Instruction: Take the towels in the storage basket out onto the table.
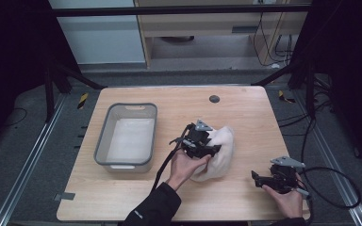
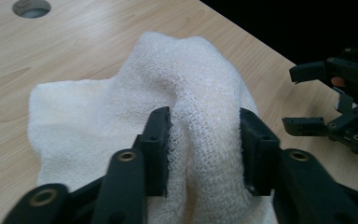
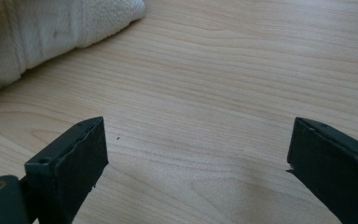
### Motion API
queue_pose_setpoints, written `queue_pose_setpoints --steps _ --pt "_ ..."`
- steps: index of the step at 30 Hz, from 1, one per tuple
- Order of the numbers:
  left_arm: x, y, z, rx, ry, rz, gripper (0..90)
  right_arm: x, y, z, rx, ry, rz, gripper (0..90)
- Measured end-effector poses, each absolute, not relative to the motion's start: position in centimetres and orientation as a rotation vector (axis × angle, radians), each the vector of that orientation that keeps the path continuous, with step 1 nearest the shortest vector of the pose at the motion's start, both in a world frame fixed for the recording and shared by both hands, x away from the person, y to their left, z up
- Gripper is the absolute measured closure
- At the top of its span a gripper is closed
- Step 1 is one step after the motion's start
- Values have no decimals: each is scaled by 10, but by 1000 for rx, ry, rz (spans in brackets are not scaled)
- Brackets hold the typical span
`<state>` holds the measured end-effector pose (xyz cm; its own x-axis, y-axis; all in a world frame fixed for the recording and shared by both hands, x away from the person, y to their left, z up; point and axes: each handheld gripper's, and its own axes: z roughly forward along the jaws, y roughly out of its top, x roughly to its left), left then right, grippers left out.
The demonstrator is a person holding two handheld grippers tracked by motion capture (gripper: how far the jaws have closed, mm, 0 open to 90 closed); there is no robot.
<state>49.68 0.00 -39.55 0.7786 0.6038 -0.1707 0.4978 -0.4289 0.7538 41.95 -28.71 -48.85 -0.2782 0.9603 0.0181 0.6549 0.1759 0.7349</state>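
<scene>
A white knitted towel [image 1: 220, 150] lies bunched near the middle of the wooden table [image 1: 245, 108]. My left gripper [image 1: 206, 147] is shut on a raised fold of the towel [image 2: 205, 116], which fills the gap between both jaws. My right gripper [image 1: 258, 178] hovers low over bare wood at the front right, jaws wide open with nothing between them. The towel's edge [image 3: 51, 32] shows at the upper left of the right gripper view. In the left gripper view the right gripper [image 2: 307, 100] sits open at the far right.
A grey plastic bin [image 1: 126, 135] with a pale lining stands on the left part of the table. A round cable hole [image 1: 214, 99] sits near the far edge. A black cable [image 1: 332, 188] loops off the table's right side.
</scene>
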Motion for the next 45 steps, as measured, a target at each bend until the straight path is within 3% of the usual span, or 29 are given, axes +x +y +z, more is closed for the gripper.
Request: queue_pose_setpoints --steps 8,14,22,30,45 --pt "493 1 -396 2139 791 168 326 419 -287 -488 1521 2002 897 50" --pt "487 14 -386 2122 778 157 255 420 -287 -488 1519 2000 893 50" --pt "481 48 -367 2106 805 247 240 419 -288 -488 1521 1995 899 50" --pt "475 107 -353 2059 876 361 245 419 -289 -487 1518 1984 907 59" --pt "457 202 -372 1950 1042 465 271 418 -287 -488 1519 1979 914 70"
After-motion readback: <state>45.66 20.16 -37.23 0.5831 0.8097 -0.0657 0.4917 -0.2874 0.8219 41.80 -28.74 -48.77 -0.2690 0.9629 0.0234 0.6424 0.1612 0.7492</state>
